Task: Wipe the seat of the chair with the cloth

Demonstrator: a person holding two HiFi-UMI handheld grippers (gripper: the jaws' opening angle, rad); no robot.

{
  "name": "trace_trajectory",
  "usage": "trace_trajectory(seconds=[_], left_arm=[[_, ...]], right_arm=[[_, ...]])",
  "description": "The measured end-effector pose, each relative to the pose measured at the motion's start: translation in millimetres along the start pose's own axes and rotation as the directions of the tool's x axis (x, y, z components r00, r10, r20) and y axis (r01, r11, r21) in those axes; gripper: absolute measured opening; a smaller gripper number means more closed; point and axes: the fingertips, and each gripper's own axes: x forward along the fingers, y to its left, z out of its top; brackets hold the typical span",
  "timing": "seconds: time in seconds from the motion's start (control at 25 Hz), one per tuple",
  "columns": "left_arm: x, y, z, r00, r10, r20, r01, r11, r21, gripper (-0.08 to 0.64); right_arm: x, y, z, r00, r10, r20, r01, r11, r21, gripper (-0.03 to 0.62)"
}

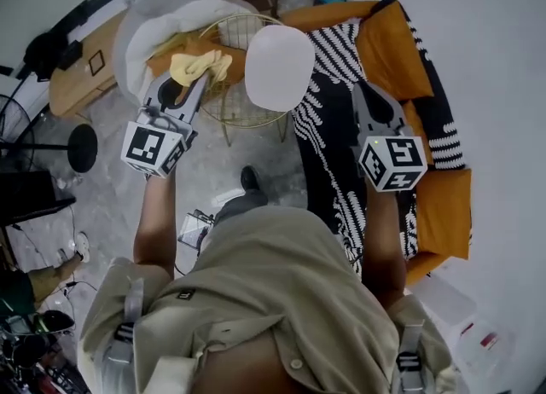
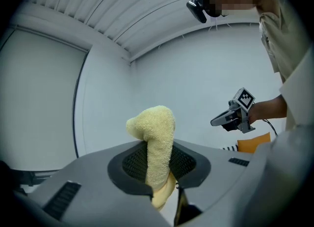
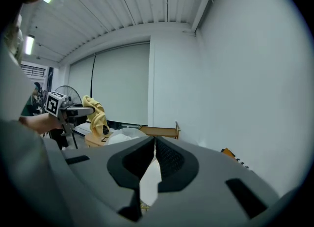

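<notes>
1. Grey left gripper [image 2: 157,164] fills the bottom of its own view. Its jaws are clenched on the pale yellow terry cloth [image 2: 154,135], which stands up between the pads and curls over at the top. The cloth's lower end is lost behind the jaw body.
2. The right gripper [image 3: 155,147] has its jaws pressed together with nothing between them.
3. In the head view the cloth [image 1: 200,66] covers the left gripper's [image 1: 194,84] tips, so the grasp cannot be read there.
4. Only the head view shows the white rounded chair seat [image 1: 279,66] on its gold wire frame [image 1: 239,98]. The cloth lies just left of the seat, and contact cannot be judged from above.
5. The right gripper view shows the cloth [image 3: 98,115] drooping from the raised left gripper [image 3: 86,109].
6. Both forearms stretch forward. The right gripper [image 1: 365,94] is over the black-and-white patterned throw [image 1: 328,128] on the orange sofa [image 1: 444,205].
</notes>
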Motion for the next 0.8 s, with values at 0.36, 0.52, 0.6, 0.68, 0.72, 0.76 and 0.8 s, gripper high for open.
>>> trace_trajectory(seconds=[0.36, 0.52, 0.6, 0.68, 0.72, 0.76, 0.8], left_arm=[[41.5, 70.6, -20.3, 0.998, -0.057, 0.018, 0.058, 0.998, -0.039, 0.097], [49.5, 89.1, -30.8, 0.999, -0.049, 0.018, 0.050, 0.997, -0.056, 0.097], [56.3, 92.5, -37.3, 0.999, -0.050, 0.012, 0.051, 0.997, -0.063, 0.097], [61.9, 93.3, -45.1, 0.999, -0.047, 0.006, 0.047, 0.996, -0.070, 0.097], [63.9, 93.8, -49.2, 0.999, -0.038, 0.002, 0.039, 0.997, -0.073, 0.097], [66.2, 94.6, -52.6, 1.000, -0.024, -0.003, 0.024, 0.997, -0.076, 0.097], [69.3, 95.5, -55.1, 1.000, -0.006, -0.009, 0.005, 0.997, -0.075, 0.097]], right_arm=[[70.5, 14.3, 17.3, 0.998, -0.052, -0.022, 0.051, 0.999, -0.009, 0.026], [88.4, 15.2, 21.1, 0.998, -0.051, -0.039, 0.050, 0.998, -0.025, 0.028], [94.3, 10.9, 19.9, 0.998, -0.055, -0.043, 0.054, 0.998, -0.027, 0.028], [100.5, 4.8, 16.2, 0.997, -0.057, -0.046, 0.056, 0.998, -0.030, 0.028], [105.8, 1.1, 14.2, 0.997, -0.051, -0.051, 0.049, 0.998, -0.032, 0.028], [112.8, -3.2, 12.6, 0.998, -0.039, -0.057, 0.037, 0.999, -0.035, 0.028], [121.1, -8.0, 11.6, 0.998, -0.023, -0.065, 0.020, 0.999, -0.038, 0.028]])
